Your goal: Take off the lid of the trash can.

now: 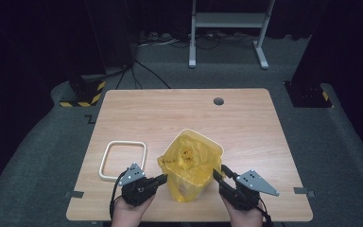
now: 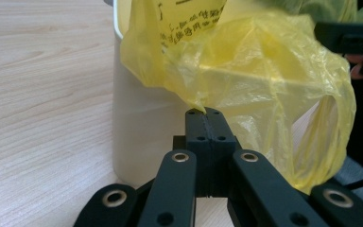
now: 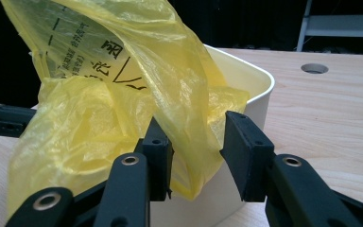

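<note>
While yellow bag [image 1: 187,163] lines white bin [image 1: 216,147] | left gripper [image 1: 163,178] jaws pinch bag — right gripper [image 1: 216,174] jaws part-open, around bag edge

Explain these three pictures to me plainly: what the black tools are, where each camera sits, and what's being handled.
A person holds two hand-held clamps. The top picture looks down from above; the others come from cameras riding on each clamp. On the wooden table stands a white bin with a yellow plastic bag draped in it, and a white rectangular ring lies beside it. The left gripper is shut, pinching the bag's edge. The right gripper stands open with bag film hanging between its jaws.
</note>
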